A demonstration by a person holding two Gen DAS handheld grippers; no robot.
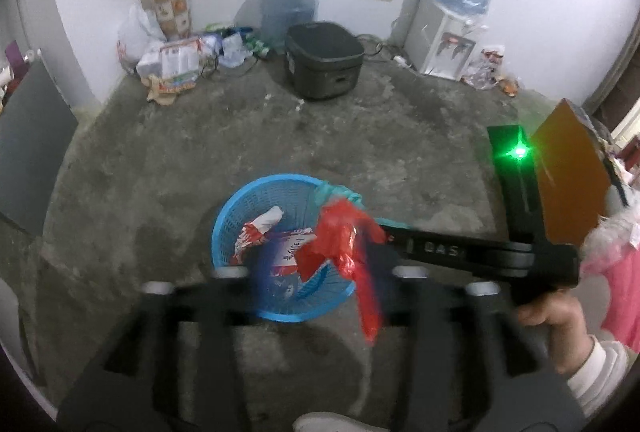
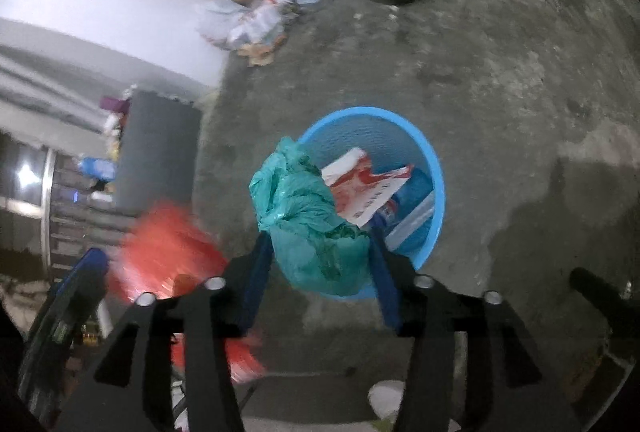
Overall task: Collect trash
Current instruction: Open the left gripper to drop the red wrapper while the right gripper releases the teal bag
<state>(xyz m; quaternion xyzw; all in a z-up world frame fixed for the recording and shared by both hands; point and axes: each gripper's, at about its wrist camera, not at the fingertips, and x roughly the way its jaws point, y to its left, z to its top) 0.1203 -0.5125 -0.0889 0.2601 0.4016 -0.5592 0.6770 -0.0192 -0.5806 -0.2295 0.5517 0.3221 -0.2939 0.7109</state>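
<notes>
A blue mesh basket (image 1: 228, 216) (image 2: 434, 168) stands on the concrete floor and holds red-and-white wrappers (image 1: 256, 232) (image 2: 360, 188). My left gripper (image 1: 316, 268) hovers over it with its jaws wide apart. A crumpled red plastic bag (image 1: 344, 248) hangs blurred between them, close to the right finger, with no pad pressing on it. In the right wrist view that red bag (image 2: 168, 252) is a blur beside a left finger (image 2: 90, 268). My right gripper (image 2: 320, 256) (image 1: 384, 232) has both pads against a bulging teal plastic bag (image 2: 308, 216) (image 1: 336, 192) at the basket's near rim.
A black lidded appliance (image 1: 324, 60) sits on the floor ahead. A water jug (image 1: 290, 0), a dispenser (image 1: 444, 44) and a litter pile (image 1: 172, 60) line the wall. A dark board (image 1: 32, 152) leans at the left. A person's hand (image 1: 560, 316) and white shoe (image 1: 332, 422) are near.
</notes>
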